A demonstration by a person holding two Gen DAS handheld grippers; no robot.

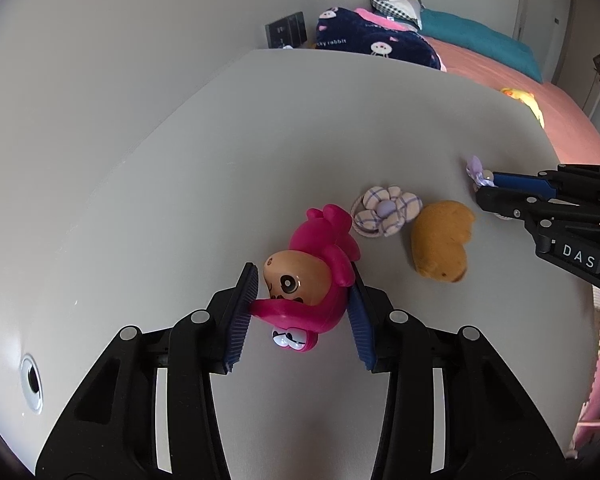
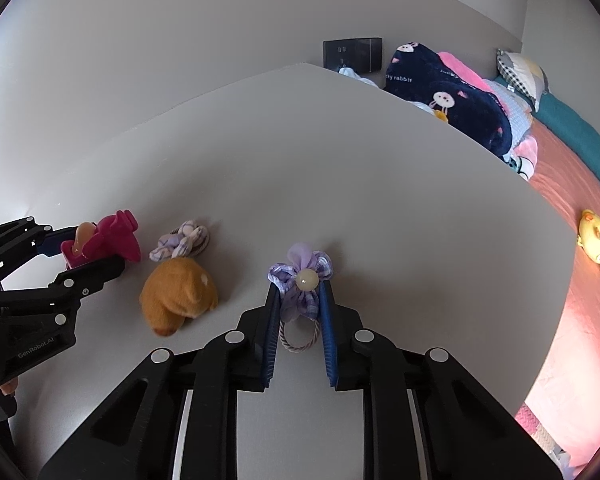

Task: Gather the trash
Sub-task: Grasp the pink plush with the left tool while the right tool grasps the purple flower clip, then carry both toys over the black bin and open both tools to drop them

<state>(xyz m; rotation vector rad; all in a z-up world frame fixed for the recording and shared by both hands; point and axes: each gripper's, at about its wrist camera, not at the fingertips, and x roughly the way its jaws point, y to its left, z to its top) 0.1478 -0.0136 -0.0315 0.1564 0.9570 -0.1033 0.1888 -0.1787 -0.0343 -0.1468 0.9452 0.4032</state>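
Note:
A pink toy figure (image 1: 312,280) with a tan face lies on the grey table (image 1: 220,140). My left gripper (image 1: 304,280) has closed on it, both blue pads touching it. It also shows in the right wrist view (image 2: 104,242). My right gripper (image 2: 300,292) is closed on a purple fabric flower hair tie (image 2: 302,284) with a pale bead, resting on the table; it shows small in the left wrist view (image 1: 478,170). A checked fabric flower hair tie (image 1: 386,210) and a brown plush toy (image 1: 440,236) lie between the two grippers.
The table's far edge borders a bed with a pink sheet (image 2: 580,208), a navy rabbit blanket (image 2: 448,100), a teal pillow (image 1: 480,40) and a yellow plush (image 2: 596,238). A dark wall socket panel (image 2: 352,52) sits behind. A round cable hole (image 1: 32,378) is at the table's left.

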